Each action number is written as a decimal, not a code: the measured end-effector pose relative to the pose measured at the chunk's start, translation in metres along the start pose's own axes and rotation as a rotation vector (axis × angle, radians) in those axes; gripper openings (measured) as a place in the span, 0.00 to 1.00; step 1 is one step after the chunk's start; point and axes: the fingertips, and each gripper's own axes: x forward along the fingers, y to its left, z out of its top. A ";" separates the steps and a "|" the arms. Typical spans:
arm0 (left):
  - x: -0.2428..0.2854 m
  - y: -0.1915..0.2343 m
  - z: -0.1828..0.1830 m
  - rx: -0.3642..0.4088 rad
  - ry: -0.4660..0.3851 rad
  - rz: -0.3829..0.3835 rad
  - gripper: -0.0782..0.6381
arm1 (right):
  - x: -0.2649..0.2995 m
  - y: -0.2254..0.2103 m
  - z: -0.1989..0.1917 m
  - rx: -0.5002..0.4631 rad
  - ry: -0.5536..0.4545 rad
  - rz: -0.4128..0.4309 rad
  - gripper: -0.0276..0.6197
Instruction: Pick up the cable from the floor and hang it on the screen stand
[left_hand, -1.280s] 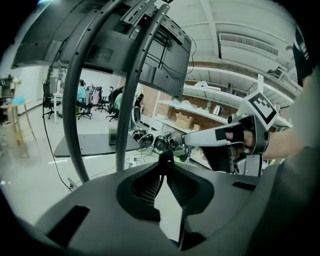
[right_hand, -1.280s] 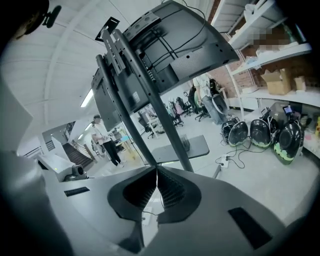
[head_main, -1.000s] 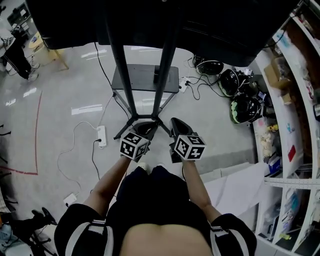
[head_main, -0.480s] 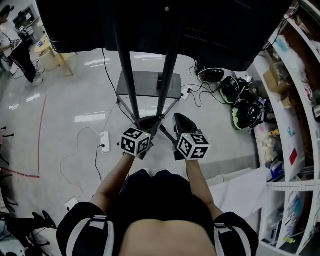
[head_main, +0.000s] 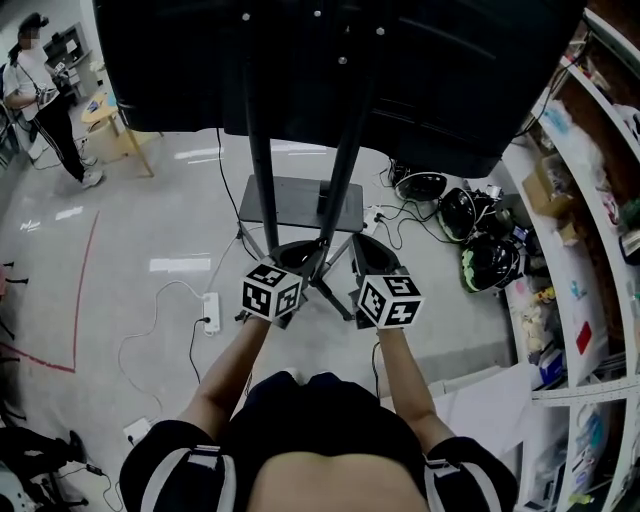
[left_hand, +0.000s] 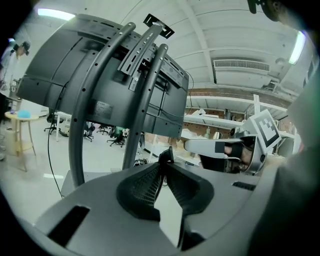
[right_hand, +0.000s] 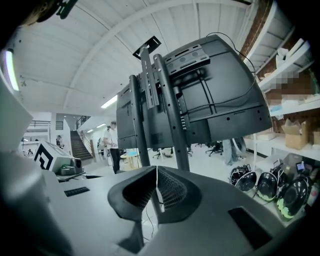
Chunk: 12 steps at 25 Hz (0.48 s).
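Observation:
The black screen (head_main: 330, 60) rides on a stand with two dark poles (head_main: 262, 170) and a grey base plate (head_main: 300, 205). Both grippers point at the poles, side by side. My left gripper (head_main: 295, 255) is closed, and a small dark stub of cable (left_hand: 167, 152) sticks up from its tips (left_hand: 167, 159). The right gripper (head_main: 368, 250) has its jaws pressed together (right_hand: 157, 169), and nothing shows between them. A thin black line (head_main: 375, 365) hangs beside the right forearm. The stand's poles (left_hand: 145, 100) (right_hand: 172, 110) fill both gripper views.
A white power strip (head_main: 210, 308) with a white lead lies on the floor to the left. Several helmets (head_main: 480, 225) and loose cables sit right of the base. Shelves (head_main: 590, 300) run along the right. A person (head_main: 45, 100) stands by a stool (head_main: 110, 120) at the far left.
Both grippers have risen together in front of the stand's poles, still closed. The head view has tipped up, so more of the screen shows.

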 end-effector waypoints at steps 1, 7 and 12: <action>0.000 0.001 0.005 0.005 -0.005 -0.002 0.17 | 0.000 0.001 0.005 -0.013 -0.001 0.000 0.08; 0.001 -0.006 0.038 0.055 -0.021 -0.048 0.17 | -0.006 -0.001 0.041 -0.051 -0.035 0.001 0.08; 0.000 -0.008 0.058 0.086 -0.025 -0.068 0.17 | -0.010 0.004 0.061 -0.086 -0.045 0.022 0.08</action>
